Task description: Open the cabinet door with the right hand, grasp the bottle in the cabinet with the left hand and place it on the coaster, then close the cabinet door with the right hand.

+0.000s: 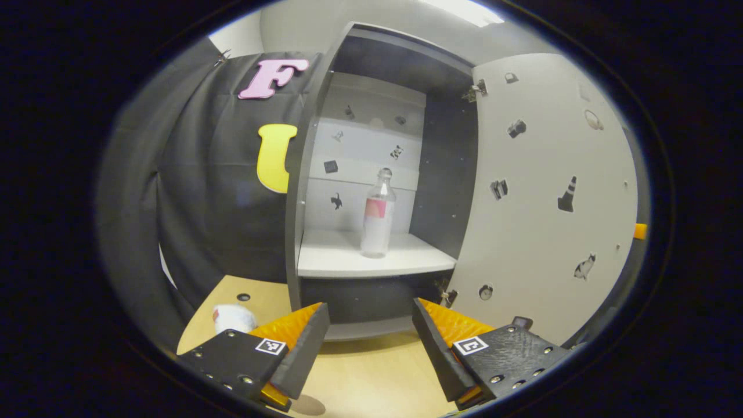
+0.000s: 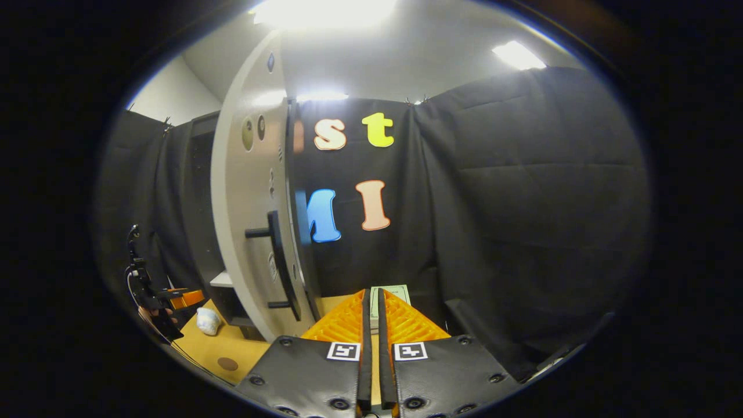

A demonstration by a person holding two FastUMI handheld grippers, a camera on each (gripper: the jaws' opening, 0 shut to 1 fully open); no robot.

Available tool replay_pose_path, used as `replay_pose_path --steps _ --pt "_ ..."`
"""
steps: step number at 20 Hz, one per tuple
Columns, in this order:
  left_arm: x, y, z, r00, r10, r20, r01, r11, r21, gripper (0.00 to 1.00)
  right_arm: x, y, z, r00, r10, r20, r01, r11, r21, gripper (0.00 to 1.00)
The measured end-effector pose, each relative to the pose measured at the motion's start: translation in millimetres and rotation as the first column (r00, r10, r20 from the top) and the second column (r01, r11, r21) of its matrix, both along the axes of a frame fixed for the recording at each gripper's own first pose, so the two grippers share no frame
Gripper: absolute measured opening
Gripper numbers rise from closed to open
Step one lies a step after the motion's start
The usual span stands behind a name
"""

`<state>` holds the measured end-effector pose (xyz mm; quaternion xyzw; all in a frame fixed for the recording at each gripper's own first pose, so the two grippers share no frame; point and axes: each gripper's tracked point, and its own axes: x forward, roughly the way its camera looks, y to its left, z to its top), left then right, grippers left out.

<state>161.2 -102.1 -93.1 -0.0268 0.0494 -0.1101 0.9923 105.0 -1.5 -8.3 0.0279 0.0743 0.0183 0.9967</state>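
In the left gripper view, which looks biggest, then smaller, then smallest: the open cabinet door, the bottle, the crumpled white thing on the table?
1. cabinet door, by far the biggest.
2. bottle, tall and slim on the shelf.
3. crumpled white thing, smallest, though it lies nearer the camera, so its true size against the bottle is unsure.

A pale wooden desk [image 1: 360, 377] carries a white crumpled wad [image 1: 233, 317] near its left edge, just beside a small dark hole [image 1: 244, 297] in the top. Black cloth [image 2: 522, 203] hangs behind as the wall. Ceiling lights [image 2: 516, 53] glow overhead. A small greenish box [image 2: 390, 292] lies at the cloth's foot.
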Motion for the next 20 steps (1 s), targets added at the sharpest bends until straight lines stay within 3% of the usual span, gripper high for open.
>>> replay_pose_path --steps 2,4,7,8,10,11,13,14,15,17,20 --pt "15.2 0.7 16.0 1.0 0.018 0.023 -0.018 0.999 0.026 0.87 26.4 -11.4 -0.2 1.0 -0.016 0.005 0.016 1.0 -0.009 0.12" --pt "33.2 -3.5 29.2 0.999 0.023 0.042 -0.024 0.999 0.043 0.87 49.5 -16.0 -3.7 1.0 -0.013 -0.006 0.013 1.0 -0.008 0.23" --pt "63.4 -9.6 48.0 0.996 0.047 0.076 -0.051 0.997 0.063 0.88 78.4 -43.5 -32.3 0.994 -0.074 -0.082 0.073 0.997 -0.025 0.36" --pt "73.7 -13.5 51.5 0.995 0.051 0.084 -0.058 0.995 0.077 0.88 90.4 -43.8 -39.7 0.992 -0.075 -0.104 0.074 0.997 -0.012 0.32" --pt "94.1 -26.6 52.8 0.995 0.045 0.088 -0.052 0.995 0.084 0.87 107.4 -46.5 -52.4 0.988 -0.071 -0.134 0.076 0.997 0.032 0.36" --pt "104.5 -33.2 53.9 0.995 0.036 0.09 -0.042 0.996 0.075 0.87 115.1 -45.9 -57.3 0.988 -0.065 -0.143 0.073 0.996 0.054 0.49" --pt "125.0 -41.1 52.4 0.997 0.03 0.078 -0.034 0.998 0.06 0.87 127.9 -51.5 -67.3 0.986 -0.069 -0.151 0.078 0.995 0.059 0.67" --pt "136.6 -42.1 53.0 0.997 0.034 0.074 -0.038 0.998 0.057 0.87 134.2 -58.6 -70.9 0.985 -0.087 -0.148 0.095 0.995 0.044 0.68" --pt "150.3 -42.3 51.4 0.997 0.035 0.071 -0.039 0.998 0.056 0.87 141.0 -63.3 -75.3 0.983 -0.104 -0.151 0.11 0.993 0.034 0.81" --pt "173.9 -45.7 54.7 0.997 0.027 0.073 -0.032 0.998 0.059 0.89 151.0 -73.3 -86.0 0.976 -0.146 -0.163 0.15 0.989 0.016 0.96" --pt "201.1 -54.8 59.0 0.998 0.001 0.066 -0.005 0.998 0.069 0.89 157.0 -78.6 -92.9 0.971 -0.176 -0.162 0.18 0.984 0.007 0.98"
